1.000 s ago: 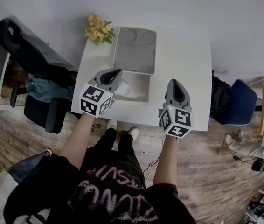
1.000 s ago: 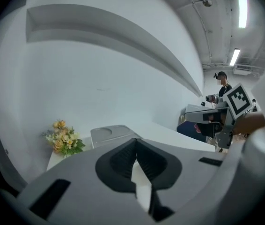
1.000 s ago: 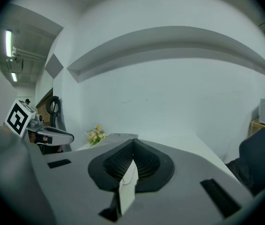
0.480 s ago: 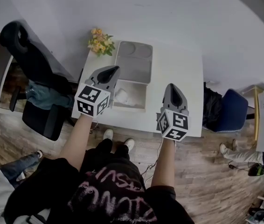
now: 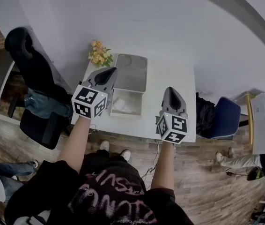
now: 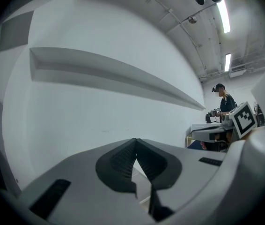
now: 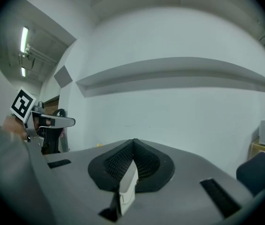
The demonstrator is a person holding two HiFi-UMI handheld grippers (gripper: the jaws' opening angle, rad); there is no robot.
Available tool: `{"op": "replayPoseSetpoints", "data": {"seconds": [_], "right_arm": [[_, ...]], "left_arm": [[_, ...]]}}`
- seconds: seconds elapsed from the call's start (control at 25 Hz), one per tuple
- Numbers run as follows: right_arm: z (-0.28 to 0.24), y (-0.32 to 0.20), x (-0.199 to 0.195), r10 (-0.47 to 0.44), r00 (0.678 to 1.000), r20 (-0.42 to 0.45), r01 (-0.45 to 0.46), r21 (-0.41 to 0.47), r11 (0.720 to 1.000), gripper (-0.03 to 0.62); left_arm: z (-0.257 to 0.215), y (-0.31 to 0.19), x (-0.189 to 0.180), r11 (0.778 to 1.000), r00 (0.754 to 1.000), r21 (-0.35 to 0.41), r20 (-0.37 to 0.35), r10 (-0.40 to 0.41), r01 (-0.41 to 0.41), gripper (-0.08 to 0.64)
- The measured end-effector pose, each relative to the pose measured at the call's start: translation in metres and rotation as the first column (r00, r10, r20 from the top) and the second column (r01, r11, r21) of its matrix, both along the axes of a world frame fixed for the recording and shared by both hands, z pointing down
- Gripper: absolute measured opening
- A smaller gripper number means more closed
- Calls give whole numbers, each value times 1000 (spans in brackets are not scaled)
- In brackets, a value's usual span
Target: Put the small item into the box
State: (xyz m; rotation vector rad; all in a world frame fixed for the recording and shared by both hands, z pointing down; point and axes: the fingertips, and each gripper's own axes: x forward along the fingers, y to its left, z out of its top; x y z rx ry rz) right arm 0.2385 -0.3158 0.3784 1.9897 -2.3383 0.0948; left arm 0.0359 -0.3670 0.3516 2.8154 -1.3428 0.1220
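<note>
We see the box (image 5: 133,97) on the worktop (image 5: 170,74) only in the head view; the gripper views show the left tool (image 6: 135,140) and the right tool (image 7: 133,141) with jaws pressed together.

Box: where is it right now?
Head view: the open box sits on the white table's left half, seen just right of the left gripper, lid flipped back toward the flowers at the far-left corner.

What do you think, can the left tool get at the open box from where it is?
Probably yes. The left tool hangs close by the box, the lid is folded back, and nothing lies between them.
</note>
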Motion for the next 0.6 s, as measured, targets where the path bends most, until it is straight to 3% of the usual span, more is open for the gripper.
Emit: {"op": "replayPoseSetpoints", "data": {"seconds": [0.6], "right_arm": [[-31, 1, 3, -12, 1000, -6, 12, 70, 997, 9]], "left_arm": [[-31, 5, -7, 997, 999, 66, -25, -28, 30, 2]]}}
